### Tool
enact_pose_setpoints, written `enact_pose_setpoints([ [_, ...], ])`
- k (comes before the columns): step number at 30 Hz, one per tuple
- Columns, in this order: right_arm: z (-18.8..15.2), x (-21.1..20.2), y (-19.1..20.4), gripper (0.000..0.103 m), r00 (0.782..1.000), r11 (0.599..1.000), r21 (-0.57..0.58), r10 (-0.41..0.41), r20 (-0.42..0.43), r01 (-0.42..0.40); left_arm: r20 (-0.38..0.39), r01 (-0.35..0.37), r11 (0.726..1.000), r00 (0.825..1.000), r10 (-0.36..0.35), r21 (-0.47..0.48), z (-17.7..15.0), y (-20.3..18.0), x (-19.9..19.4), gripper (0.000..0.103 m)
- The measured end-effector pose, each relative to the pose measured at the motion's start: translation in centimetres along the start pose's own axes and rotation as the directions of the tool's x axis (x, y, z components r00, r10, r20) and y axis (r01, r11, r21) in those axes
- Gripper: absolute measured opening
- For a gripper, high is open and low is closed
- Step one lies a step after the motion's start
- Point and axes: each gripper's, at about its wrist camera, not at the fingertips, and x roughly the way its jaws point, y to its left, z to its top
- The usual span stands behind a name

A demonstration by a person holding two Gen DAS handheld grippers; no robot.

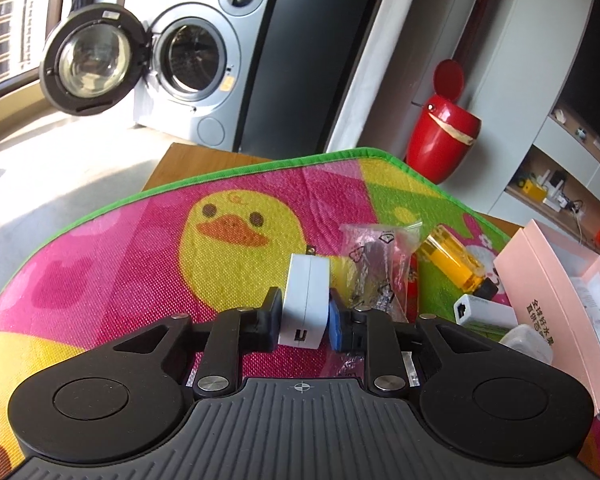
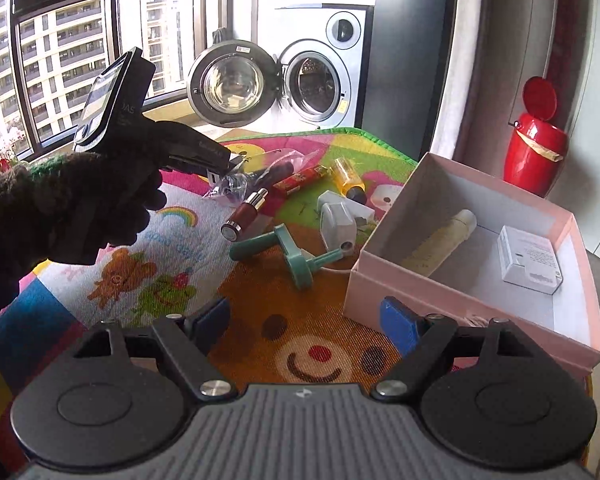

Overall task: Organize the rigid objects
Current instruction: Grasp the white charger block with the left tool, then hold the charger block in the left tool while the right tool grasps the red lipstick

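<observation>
My left gripper (image 1: 305, 316) is shut on a white USB charger plug (image 1: 305, 304) and holds it above the colourful mat (image 1: 140, 256). In the right wrist view the left gripper (image 2: 220, 170) is over the mat's far side. My right gripper (image 2: 304, 320) is open and empty above the mat, left of the pink box (image 2: 384, 276). The box holds a cream tube (image 2: 440, 240) and a small white box (image 2: 530, 260). Loose on the mat lie a plastic bag (image 1: 380, 264), a yellow lighter (image 1: 456, 260), a brown lipstick (image 2: 246, 214), a red tube (image 2: 302, 178), a green handle (image 2: 288, 256) and white adapters (image 2: 340, 216).
A washing machine (image 2: 320, 80) with its door open stands behind the table. A red bin (image 2: 534, 148) stands at the right by the wall. The pink box (image 1: 540, 300) sits at the mat's right edge. Shelves (image 1: 548, 188) are at the far right.
</observation>
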Motion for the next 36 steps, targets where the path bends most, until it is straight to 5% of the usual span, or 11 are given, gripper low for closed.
enact_pose_setpoints([
  [3, 1.7, 1.4, 0.8, 0.072, 1.000, 1.000, 0.013, 0.019, 0.012, -0.019, 0.009, 0.032, 0.999, 0.999, -0.032, -0.035, -1.2, 0.8, -1.6, 0.024],
  [5, 3.0, 2.5, 1.4, 0.049, 1.000, 0.999, 0.019, 0.030, 0.007, -0.030, 0.016, 0.046, 0.999, 0.999, -0.045, -0.023, -2.6, 0.9, -3.3, 0.024],
  [16, 8.5, 12.4, 2.9, 0.042, 0.988, 0.994, 0.101, 0.060, -0.140, -0.046, 0.009, 0.155, 0.987, 0.988, -0.155, 0.034, -11.1, -0.6, -10.6, 0.024],
  [20, 8.7, 15.0, 3.3, 0.022, 0.978, 0.996, 0.084, 0.032, -0.204, -0.015, 0.008, 0.163, 0.986, 0.987, -0.163, 0.026, -11.3, -0.5, -10.7, 0.025],
  [30, 4.5, 6.9, 3.9, 0.020, 0.965, 0.986, 0.023, 0.164, -0.203, -0.163, 0.038, 0.187, 0.982, 0.981, -0.188, 0.029, -11.7, 0.1, -10.9, 0.024],
  [36, -0.3, 2.6, 2.9, 0.020, 0.964, 0.989, -0.050, 0.124, -0.237, -0.139, 0.010, 0.250, 0.967, 0.968, -0.251, 0.053, -12.3, -1.6, -10.9, 0.024],
])
